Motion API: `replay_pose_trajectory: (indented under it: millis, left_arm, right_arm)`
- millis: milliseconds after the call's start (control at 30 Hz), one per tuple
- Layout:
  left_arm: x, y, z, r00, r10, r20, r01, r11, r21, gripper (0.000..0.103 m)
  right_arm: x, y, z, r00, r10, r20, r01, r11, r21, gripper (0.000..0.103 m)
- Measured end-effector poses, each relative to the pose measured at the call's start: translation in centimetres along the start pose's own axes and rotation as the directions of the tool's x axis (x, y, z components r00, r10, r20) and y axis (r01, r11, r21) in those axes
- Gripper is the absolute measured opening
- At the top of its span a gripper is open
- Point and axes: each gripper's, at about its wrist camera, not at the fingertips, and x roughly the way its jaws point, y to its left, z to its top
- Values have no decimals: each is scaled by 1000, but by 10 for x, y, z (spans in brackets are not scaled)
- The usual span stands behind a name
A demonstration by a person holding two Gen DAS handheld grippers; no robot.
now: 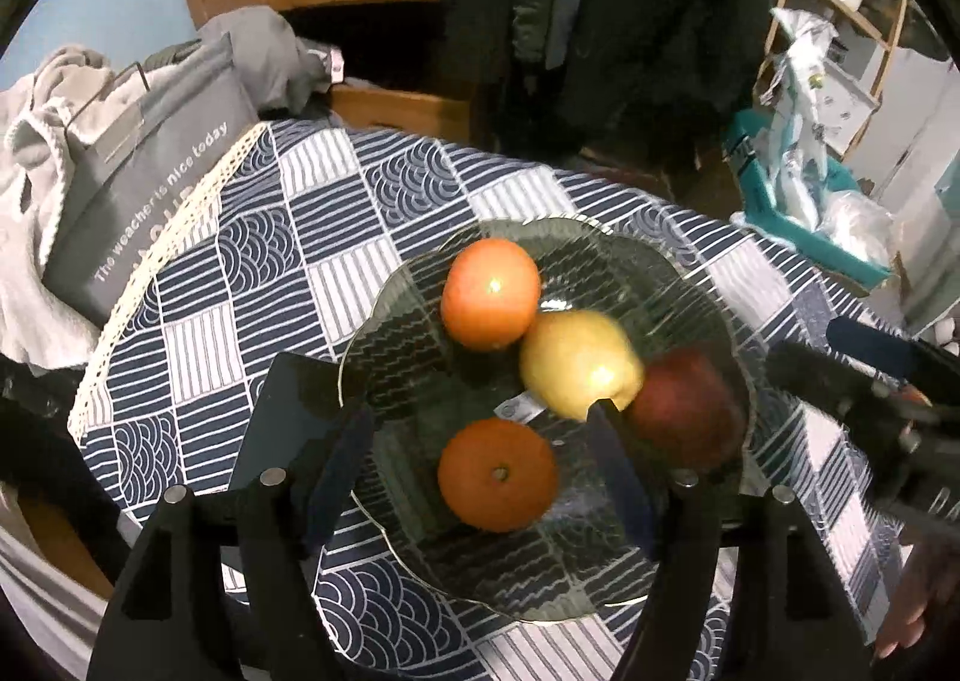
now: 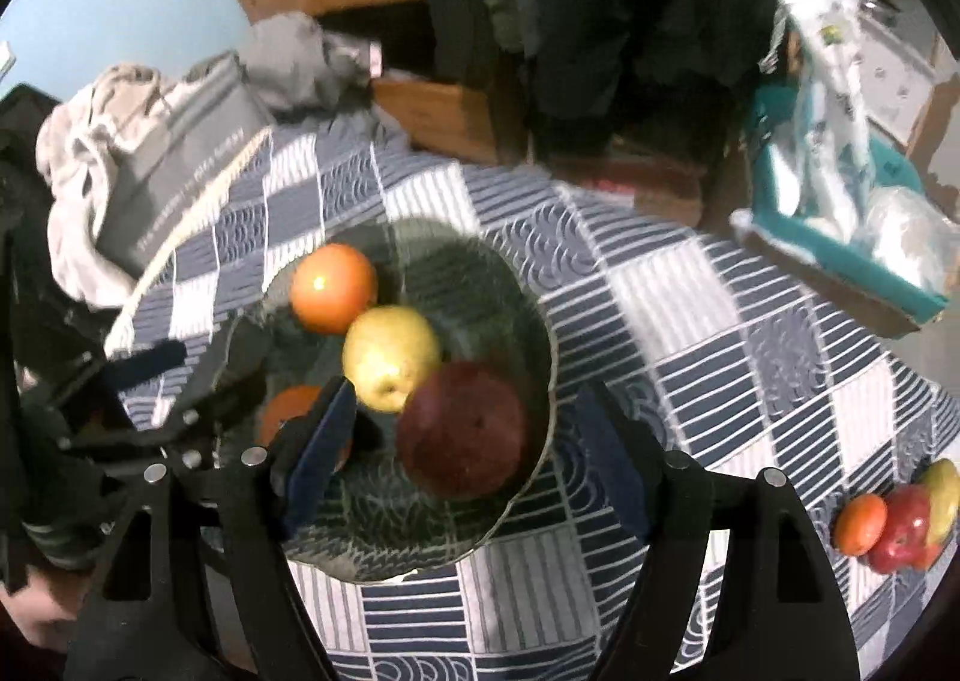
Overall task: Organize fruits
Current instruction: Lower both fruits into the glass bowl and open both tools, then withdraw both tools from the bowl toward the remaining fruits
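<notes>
Bench: covered by a cloth (image 1: 312,237) of navy and white squares, some striped, some with wave arcs, with a cream lace edge on the left.
Bag: a grey one (image 1: 150,189) printed with white words leans at the cloth's left edge, pale clothes heaped around it.
Plate: clear ribbed glass with a scalloped rim (image 1: 384,291), lying flat on the cloth, seen in both views.
Apple: dark red (image 2: 465,429), at the plate's right side, touching the pear.
Pear: yellow-green (image 1: 576,363), mid-plate, touching both the apple and the far orange.
Far orange: (image 1: 491,294) at the back of the plate, a glint on top.
Near orange: (image 1: 498,474) at the front of the plate, stem dimple up, apart from the other fruit.
Spare fruit: a small cluster (image 2: 900,519) (an orange one, a red one, a yellow-green one, touching) lies on the cloth well right of the plate.
Left gripper: (image 1: 486,477) above the near orange, jaws parted wider than the fruit, pads clear of it, nothing held.
Right gripper: (image 2: 474,459) above the apple, jaws spread to either side of it, no contact, nothing held.
</notes>
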Motion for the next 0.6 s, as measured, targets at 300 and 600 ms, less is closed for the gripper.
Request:
replay_pose_trajectory:
  millis: [300, 600]
  left_arm:
    - [-44, -18, 6, 994, -60, 89, 57, 998, 37, 78]
    - [-77, -45, 8, 982, -118, 149, 103, 989, 102, 80]
  right_arm:
    - [-58, -3, 11, 986, -105, 130, 107, 994, -6, 77]
    - [-107, -15, 4, 960, -178, 216, 181, 984, 8, 77]
